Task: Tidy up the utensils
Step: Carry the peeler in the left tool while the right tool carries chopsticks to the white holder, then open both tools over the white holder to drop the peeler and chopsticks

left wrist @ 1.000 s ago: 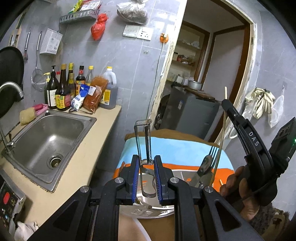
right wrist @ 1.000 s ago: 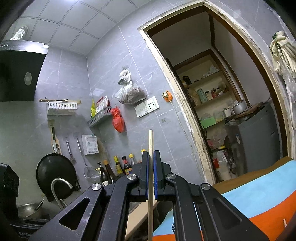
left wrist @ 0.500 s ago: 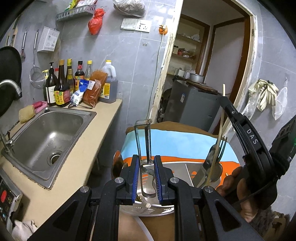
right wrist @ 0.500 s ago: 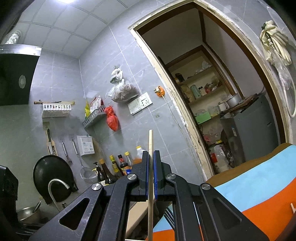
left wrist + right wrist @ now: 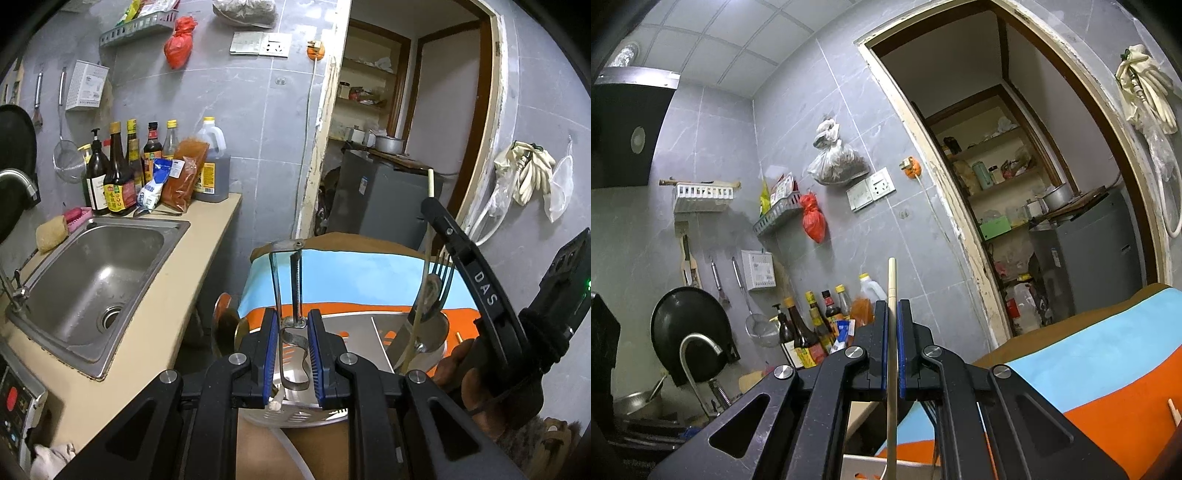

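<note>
In the left wrist view, the left gripper [image 5: 291, 360] is closed on a metal peeler [image 5: 288, 291], its pads pinching the looped handle while the blade frame stands upright above them, over a perforated metal basket [image 5: 295, 415] that rests on the desk with the blue and orange cloth [image 5: 351, 280]. To the right, the right gripper [image 5: 430, 206], held by a hand [image 5: 469, 373], carries 1 chopstick [image 5: 429, 184] down into a metal cup [image 5: 432, 332] that already holds a fork [image 5: 445, 273] and what looks like a spoon. I judge the step in hand to be sorting: the chopstick goes into the cup, and the peeler waits for its own place. In the right wrist view, the right gripper [image 5: 893, 347] is all but shut on the chopstick [image 5: 892, 295], which stands upright between the pads, its lower end out of sight below. The next move calls for lowering it straight so that its tip clears the fork tines, then opening the jaws. The sink [image 5: 92, 273] and the bottles [image 5: 114, 173] on the counter lie well apart to the left; only the crowded cup stands in the way.
</note>
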